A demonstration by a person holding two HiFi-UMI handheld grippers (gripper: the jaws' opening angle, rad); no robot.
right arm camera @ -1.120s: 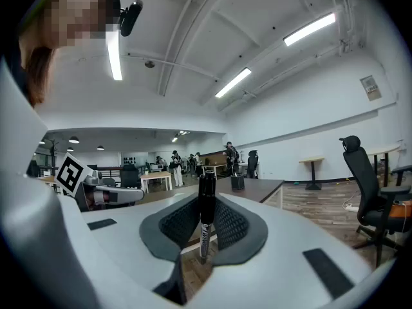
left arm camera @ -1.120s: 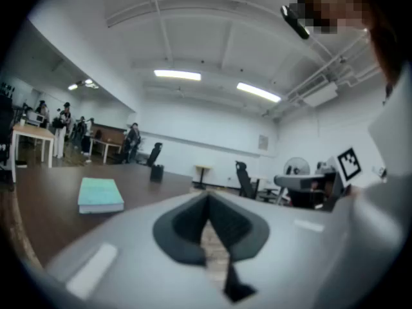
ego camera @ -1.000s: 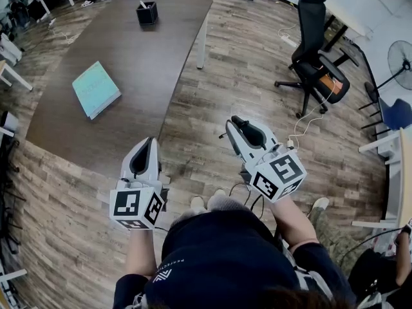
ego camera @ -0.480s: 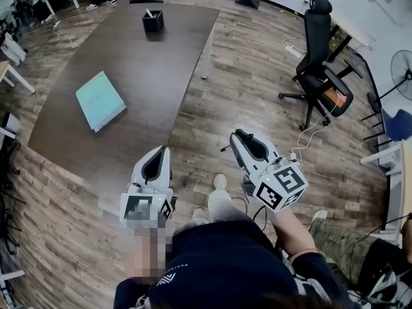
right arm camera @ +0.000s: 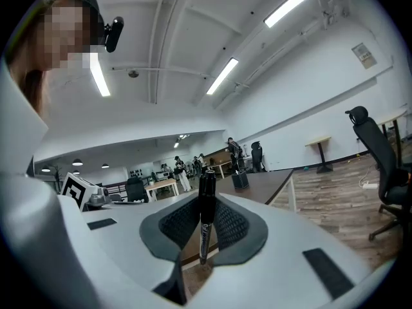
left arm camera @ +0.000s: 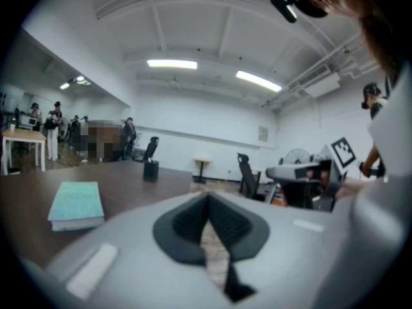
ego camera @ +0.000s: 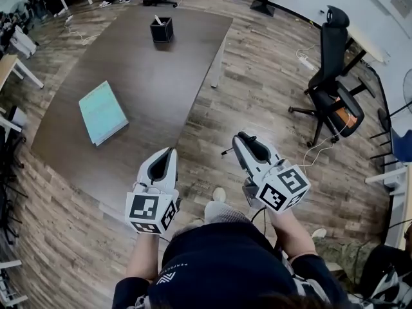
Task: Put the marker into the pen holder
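A black marker [right arm camera: 206, 212] stands upright between the dark pads of my right gripper [right arm camera: 205, 205], which is shut on it. In the head view the right gripper [ego camera: 239, 136] hangs over the wood floor, right of the table's near corner, and one marker end [ego camera: 224, 152] pokes out to its left. My left gripper [ego camera: 170, 152] is shut with nothing in it, just off the brown table's [ego camera: 148, 76] near edge. The black pen holder [ego camera: 162, 29], with one pen in it, stands at the table's far end, well ahead of both grippers. It also shows small as the pen holder [right arm camera: 240, 180].
A teal book [ego camera: 103, 112] lies on the table's left half, ahead and left of the left gripper. A black office chair [ego camera: 335, 89] stands on the floor at right, with cables near it. Other desks, chairs and people are far back in the room.
Both grippers have moved forward toward the table together with the person. The table, book and pen holder now sit closer in the head view. The marker stays in the right gripper.
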